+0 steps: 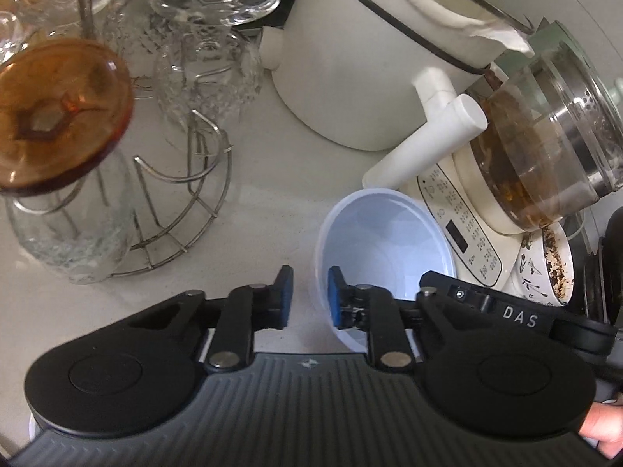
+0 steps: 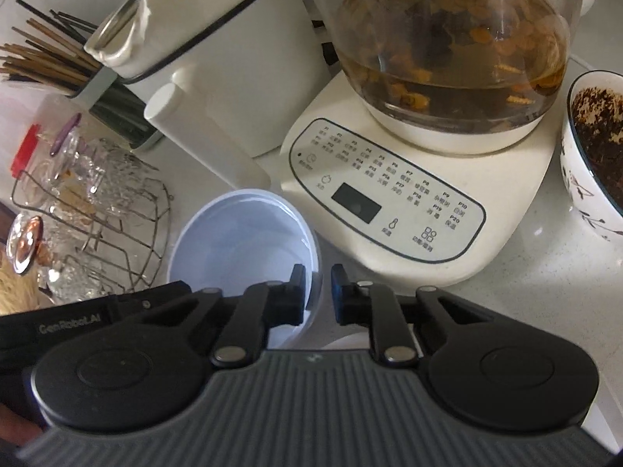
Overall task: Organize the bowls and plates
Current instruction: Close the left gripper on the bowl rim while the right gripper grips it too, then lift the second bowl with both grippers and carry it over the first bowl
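Bowl (image 1: 389,241) of pale blue plastic, empty, stands on the white desk (image 1: 272,179) just in front of the cream kettle base (image 1: 463,225), which serves as the landmark. In the left wrist view the left claw (image 1: 310,297) is drawn narrow across the bowl's near left rim: one blue pad sits inside the bowl against the wall and the other outside it, so the wall is pinched between them. The other tool's black arm (image 1: 518,315) reaches the bowl's opposite rim from the right. Left of the kettle base stands a white pot (image 1: 350,78) whose handle points toward the bowl, and further left a wire rack (image 1: 183,202) carries upturned glasses, one with an amber foot (image 1: 58,116). On the kettle base sits a glass kettle (image 1: 545,140) of brownish brew, and to its right a patterned bowl (image 1: 545,268) stained with dark residue. In the right wrist view the right claw (image 2: 318,295) is likewise closed down narrow on the bowl's (image 2: 241,233) near right rim, one finger inside and one outside. The kettle base (image 2: 389,194) lies just behind and to the right of the bowl, bearing the glass kettle (image 2: 447,39). The patterned bowl (image 2: 588,179) stands to the right of the base, the white pot (image 2: 233,58) to its left, and beyond that a holder of chopsticks (image 2: 46,58) and the wire rack (image 2: 117,225).
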Demonstrator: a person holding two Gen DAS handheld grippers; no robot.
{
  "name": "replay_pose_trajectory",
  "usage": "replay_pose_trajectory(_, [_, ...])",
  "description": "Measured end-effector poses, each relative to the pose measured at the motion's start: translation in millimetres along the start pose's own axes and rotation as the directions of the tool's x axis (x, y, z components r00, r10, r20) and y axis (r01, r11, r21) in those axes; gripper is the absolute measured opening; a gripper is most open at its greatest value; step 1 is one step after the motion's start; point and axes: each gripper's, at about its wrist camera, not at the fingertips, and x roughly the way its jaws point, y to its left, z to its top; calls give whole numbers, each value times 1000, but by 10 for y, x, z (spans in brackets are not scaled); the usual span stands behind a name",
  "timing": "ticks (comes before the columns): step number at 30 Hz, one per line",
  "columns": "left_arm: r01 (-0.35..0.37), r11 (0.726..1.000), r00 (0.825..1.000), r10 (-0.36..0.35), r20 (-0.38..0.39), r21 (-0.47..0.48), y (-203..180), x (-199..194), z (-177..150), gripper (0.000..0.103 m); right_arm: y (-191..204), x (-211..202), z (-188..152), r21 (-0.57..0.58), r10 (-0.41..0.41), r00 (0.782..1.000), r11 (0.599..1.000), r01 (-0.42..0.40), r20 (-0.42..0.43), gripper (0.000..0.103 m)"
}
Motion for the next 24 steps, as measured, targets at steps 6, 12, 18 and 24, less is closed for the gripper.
replay_pose_trajectory(6, [11, 1000, 1000, -11, 1, 16, -62, -15, 10, 12, 54, -24, -4, -10, 11, 1000, 1000, -11, 10, 11])
replay_pose_trajectory(12, [21, 1000, 1000, -21, 9, 13, -72, -182, -4, 11, 84, -183, -26, -2, 31, 999, 1000, -31, 31, 11])
replay_pose_trajectory(18, [26, 999, 999, -27, 38, 23, -135, -466, -54, 12, 156, -412, -69, 3, 49, 997, 999, -49, 55, 11])
replay_pose_trajectory(24, [46, 999, 996, -47, 72, 20, -130, -812, -146, 12, 245, -659, -141, -9, 69, 995, 998, -68, 77, 11])
